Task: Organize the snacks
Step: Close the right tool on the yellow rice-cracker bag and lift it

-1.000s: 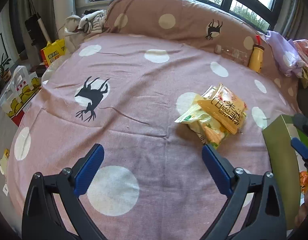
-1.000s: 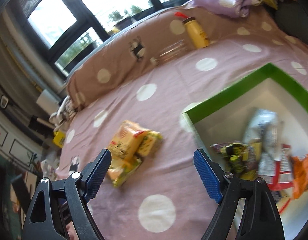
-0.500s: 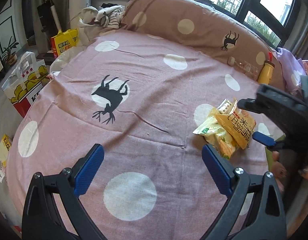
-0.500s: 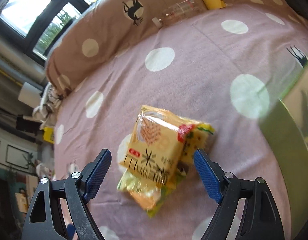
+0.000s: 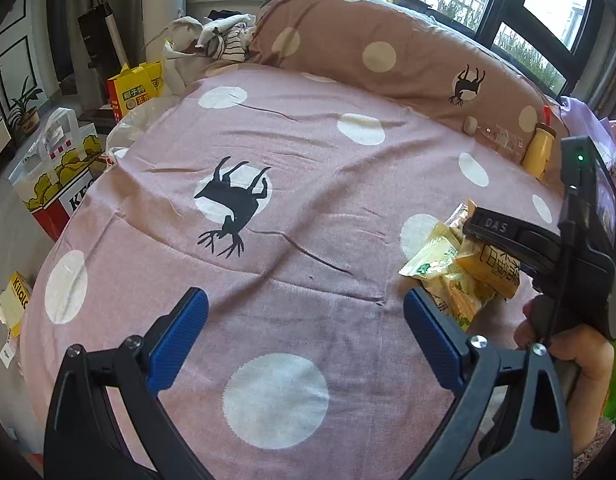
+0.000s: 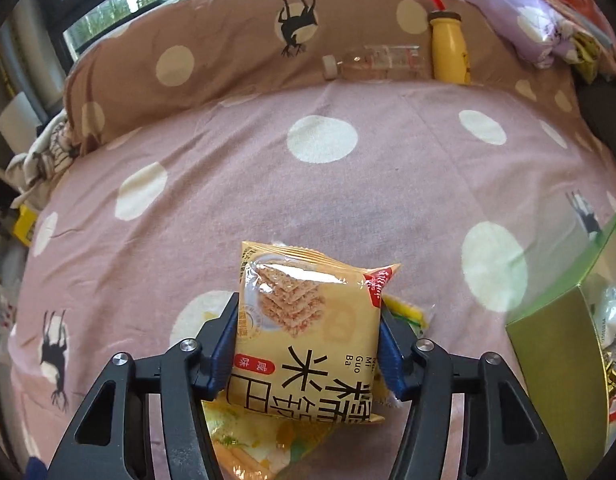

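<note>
Rice-cracker packet (image 6: 308,332) between the blue pads (image 6: 224,344) of the right gripper (image 6: 308,344), both sides pinched in, so shut on it or very nearly; lying on top of a green-yellow snack bag (image 6: 252,440) on the polka-dot bedspread (image 6: 348,184). Left gripper (image 5: 304,336) wide apart, holding nothing, hovering over bare cover, with the same packet (image 5: 496,270) off to its right.

Best handled gently: soft, air-filled, crackers brittle, so just enough squeeze to stop slipping, no more. Lift straight up first, clearing the lower bag so as not to drag it along, then swing right toward the green box (image 6: 564,344), already holding several wrappers. Approach from above the near wall, high enough that the packet's hanging edge misses the rim.

Plenty of open bedspread ahead and to the left. Yellow bottle (image 6: 448,52) and clear bottle (image 6: 376,64) lying against the brown bolster (image 6: 228,52), well apart from the path. Tightest spot probably the box corner, close on the right.
</note>
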The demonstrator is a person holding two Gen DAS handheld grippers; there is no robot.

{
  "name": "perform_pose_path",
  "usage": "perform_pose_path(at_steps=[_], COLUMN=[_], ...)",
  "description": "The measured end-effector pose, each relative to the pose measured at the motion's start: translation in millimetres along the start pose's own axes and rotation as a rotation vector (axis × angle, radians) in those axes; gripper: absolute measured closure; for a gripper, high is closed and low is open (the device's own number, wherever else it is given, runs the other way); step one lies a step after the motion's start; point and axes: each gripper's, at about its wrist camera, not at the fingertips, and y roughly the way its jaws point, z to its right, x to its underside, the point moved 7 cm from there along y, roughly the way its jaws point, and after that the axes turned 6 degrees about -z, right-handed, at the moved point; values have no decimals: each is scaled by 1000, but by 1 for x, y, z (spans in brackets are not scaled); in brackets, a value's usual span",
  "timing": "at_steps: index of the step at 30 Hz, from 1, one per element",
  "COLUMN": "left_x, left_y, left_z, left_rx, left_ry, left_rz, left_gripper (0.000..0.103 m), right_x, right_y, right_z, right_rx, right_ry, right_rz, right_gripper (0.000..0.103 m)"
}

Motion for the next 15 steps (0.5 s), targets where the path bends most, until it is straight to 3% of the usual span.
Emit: perform_pose_path(at_steps=[7, 15], left_x=[1, 9], left_y=[-2, 1], left_z=[2, 11], left_rx=[0, 10], left_ry=[10, 30], left_rz=[-1, -38], left_gripper=[4, 4], right_x=[21, 90], right_y=[-26, -51], right_z=[8, 12], right_rx=[-123, -264], right_ry=[-10, -103], right_rz=[-58, -172], right_gripper=[43, 43])
